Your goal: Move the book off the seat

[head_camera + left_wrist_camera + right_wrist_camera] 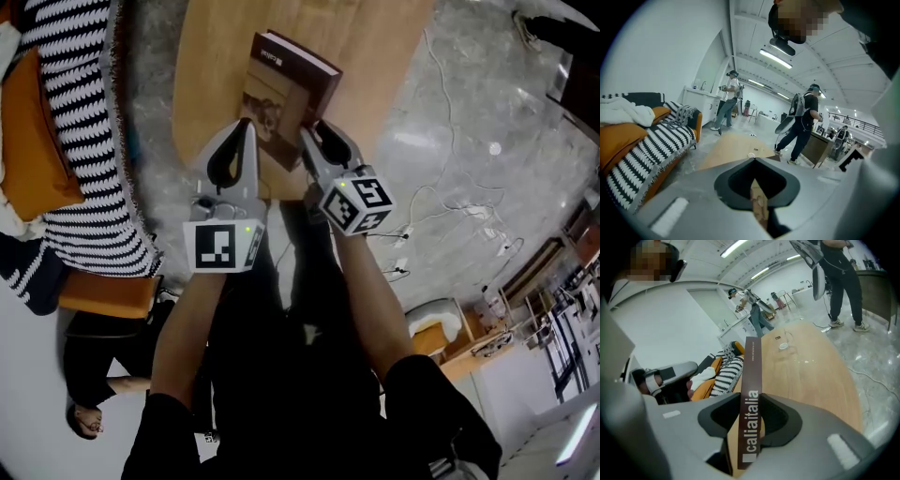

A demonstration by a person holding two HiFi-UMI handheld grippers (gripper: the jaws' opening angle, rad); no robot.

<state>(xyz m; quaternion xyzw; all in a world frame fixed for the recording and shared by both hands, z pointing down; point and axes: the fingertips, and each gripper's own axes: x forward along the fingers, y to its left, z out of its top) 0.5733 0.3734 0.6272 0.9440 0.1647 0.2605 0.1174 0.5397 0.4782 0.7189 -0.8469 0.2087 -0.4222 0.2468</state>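
The left gripper (246, 131) and right gripper (317, 133) each clamp the near edge of the brown book (286, 89). It is over the wooden table (394, 56).

left tongs (244, 127), right tongs (312, 134): grey, black-padded | cubes (223, 247): black-white square markers | sleeves (161, 439): short, black
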